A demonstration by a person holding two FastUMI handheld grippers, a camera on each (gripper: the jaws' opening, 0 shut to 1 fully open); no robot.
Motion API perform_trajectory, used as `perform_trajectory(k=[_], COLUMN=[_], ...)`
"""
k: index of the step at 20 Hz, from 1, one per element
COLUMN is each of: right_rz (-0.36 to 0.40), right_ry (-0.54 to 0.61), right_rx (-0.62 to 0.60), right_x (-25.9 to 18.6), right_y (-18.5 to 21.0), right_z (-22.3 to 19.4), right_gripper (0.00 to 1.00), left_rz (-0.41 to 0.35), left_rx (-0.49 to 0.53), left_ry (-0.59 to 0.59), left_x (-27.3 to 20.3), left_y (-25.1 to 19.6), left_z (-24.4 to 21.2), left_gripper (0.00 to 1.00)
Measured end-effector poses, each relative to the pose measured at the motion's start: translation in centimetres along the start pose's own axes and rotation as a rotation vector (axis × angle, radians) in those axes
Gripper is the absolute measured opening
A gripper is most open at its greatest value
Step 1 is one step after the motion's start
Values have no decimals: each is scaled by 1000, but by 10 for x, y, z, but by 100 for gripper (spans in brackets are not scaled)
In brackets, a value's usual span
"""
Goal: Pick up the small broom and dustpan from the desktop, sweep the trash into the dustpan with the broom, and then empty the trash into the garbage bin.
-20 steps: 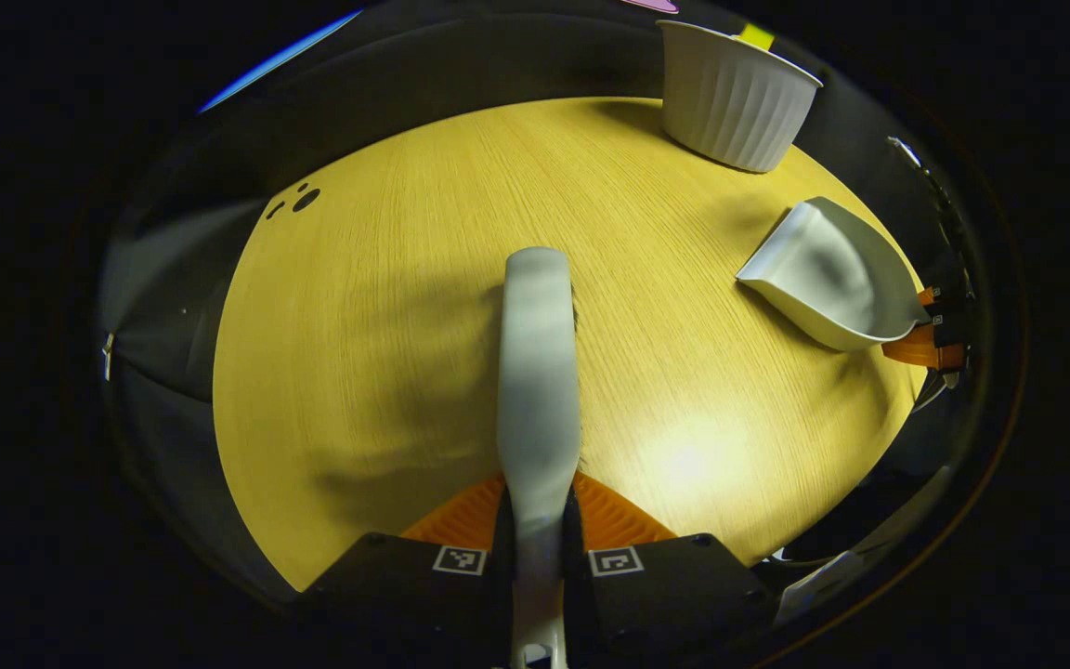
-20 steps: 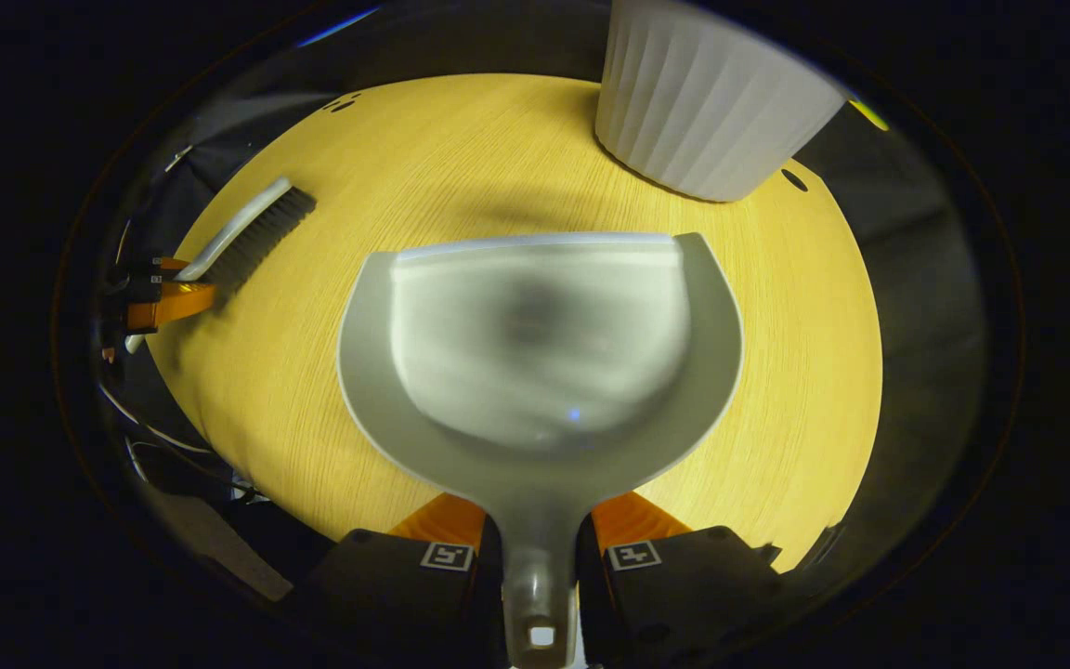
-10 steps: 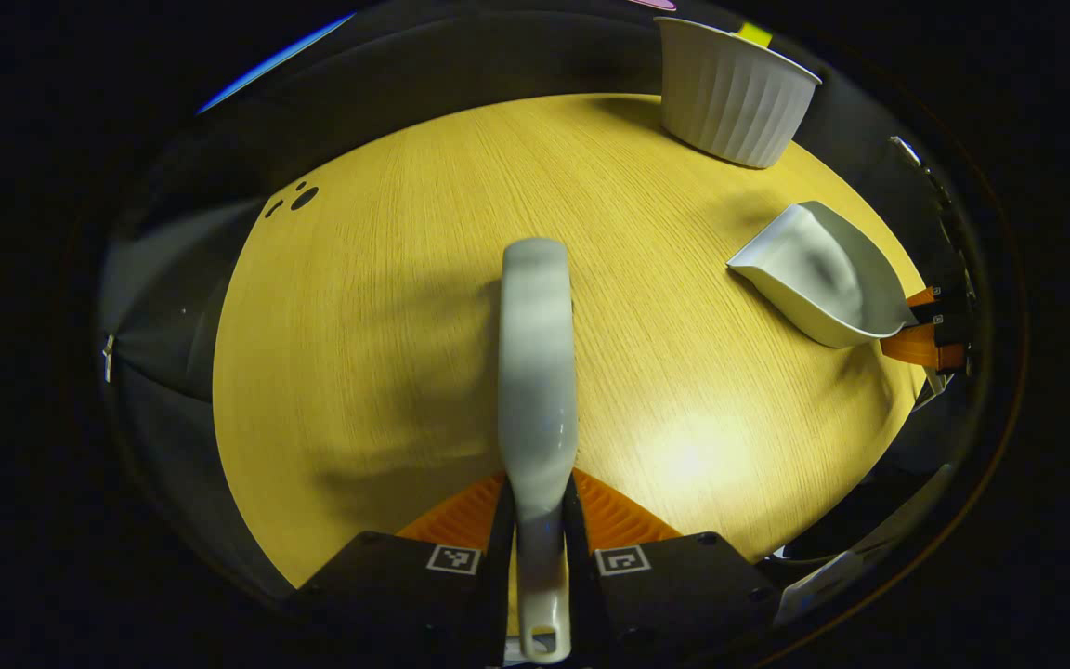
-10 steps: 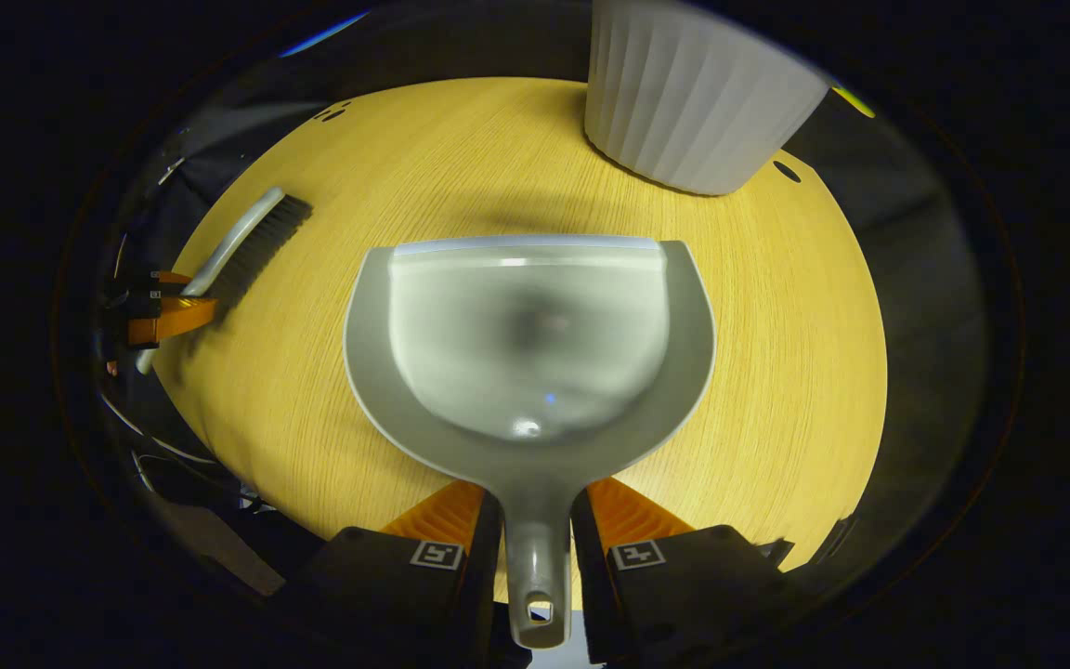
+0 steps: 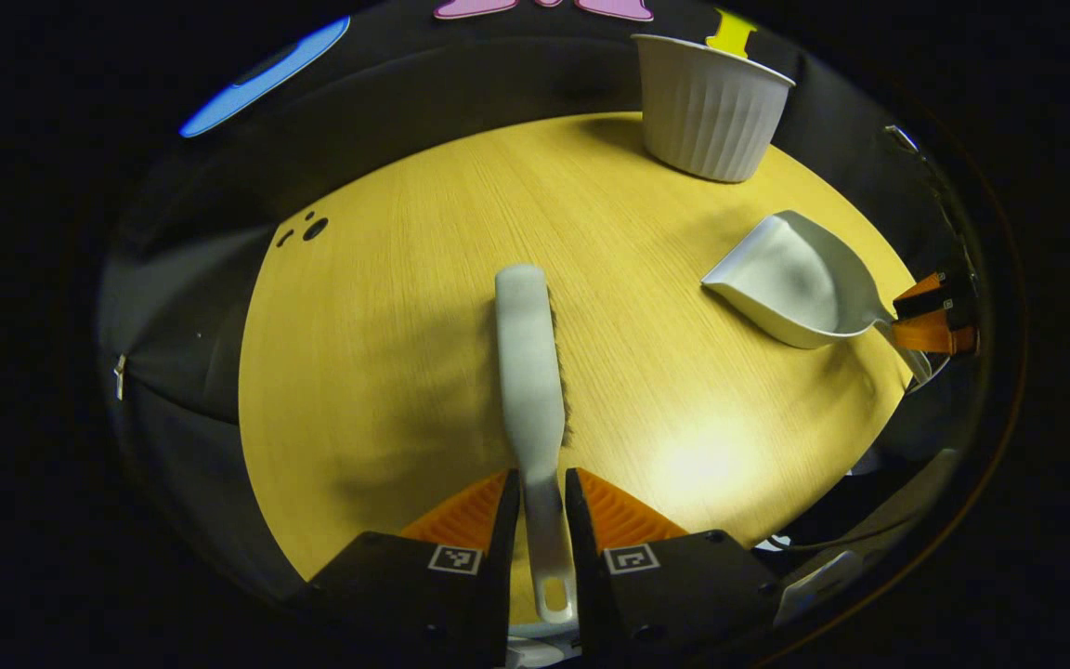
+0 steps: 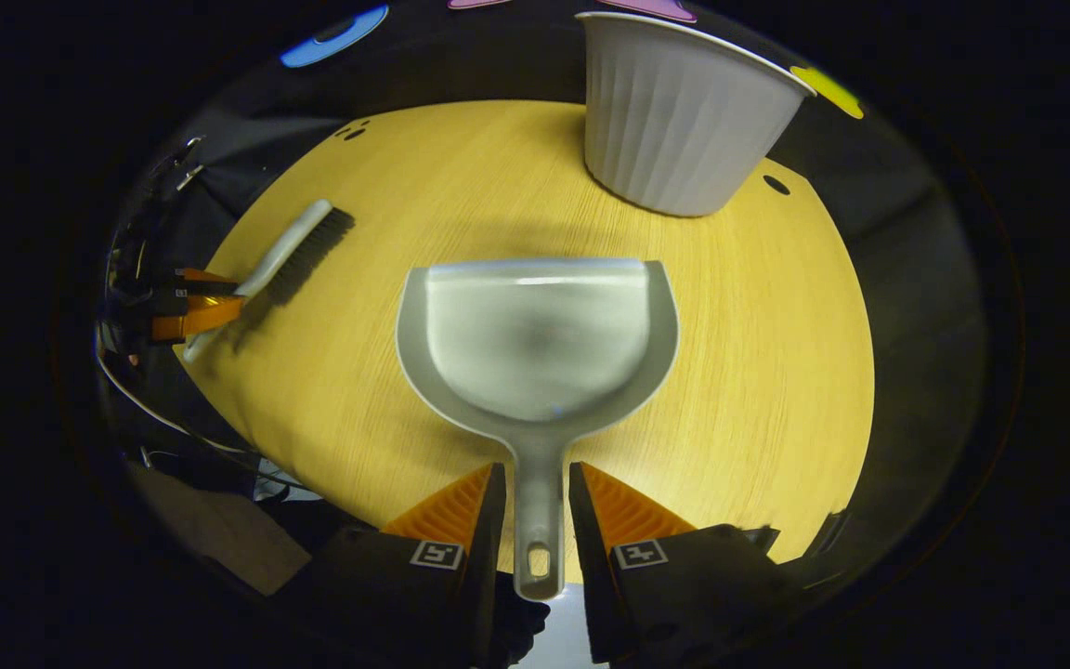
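Note:
The grey broom [image 5: 528,353] lies flat on the wooden table [image 5: 386,325], bristles to its right. Its thin handle runs back between the fingers of my left gripper [image 5: 542,492], which stand open with a small gap on each side. The grey dustpan [image 6: 535,334] rests on the table with its mouth toward the white ribbed garbage bin [image 6: 674,111]. Its handle lies between the open fingers of my right gripper [image 6: 537,483], untouched. The left gripper view shows the dustpan [image 5: 790,279] at the right edge. The right gripper view shows the broom [image 6: 298,246] at the left.
The bin [image 5: 707,107] stands at the table's far edge. Small dark holes [image 5: 312,228] mark the far left of the tabletop. The table's near edge runs just in front of both grippers, with cables and dark floor below it.
Both grippers have opened and drawn back along the handles. Broom and dustpan have come down onto the table, and more of each handle end now shows between the fingers.

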State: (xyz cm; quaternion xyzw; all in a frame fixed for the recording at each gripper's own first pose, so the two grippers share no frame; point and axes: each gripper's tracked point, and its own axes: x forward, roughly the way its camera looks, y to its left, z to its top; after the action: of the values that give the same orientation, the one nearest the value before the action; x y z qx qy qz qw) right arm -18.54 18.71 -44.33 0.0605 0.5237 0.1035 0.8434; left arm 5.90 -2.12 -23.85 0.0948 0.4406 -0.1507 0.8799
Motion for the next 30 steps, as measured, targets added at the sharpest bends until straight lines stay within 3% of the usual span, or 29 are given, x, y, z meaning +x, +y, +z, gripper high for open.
perform_trajectory(k=[5,6,9,12,17,23,30], right_rz=[13,11,-3,-26,-71,-65,19], right_ry=[-187,-239,-406,-551,-809,-942,-986], right_rx=[31,24,7,-2,-14,-53,-98], right_x=[-61,-73,-112,-148,-206,-243,-247], right_y=[0,0,2,-4,-15,-21,-18], right_z=[44,56,94,123,169,195,204], right_gripper=[45,49,40,45,45,44,44], left_rz=[-7,-20,-60,-79,-78,-79,5], left_rx=[-31,-43,-95,-131,-117,-141,-191], left_ry=[-178,-234,-435,-642,-865,-933,-939], left_x=[-46,-58,-104,-153,-221,-249,-261], left_y=[-4,-9,-19,-27,-53,-76,-86], left_z=[47,62,121,173,215,236,240], left_gripper=[34,34,33,33,34,34,34])
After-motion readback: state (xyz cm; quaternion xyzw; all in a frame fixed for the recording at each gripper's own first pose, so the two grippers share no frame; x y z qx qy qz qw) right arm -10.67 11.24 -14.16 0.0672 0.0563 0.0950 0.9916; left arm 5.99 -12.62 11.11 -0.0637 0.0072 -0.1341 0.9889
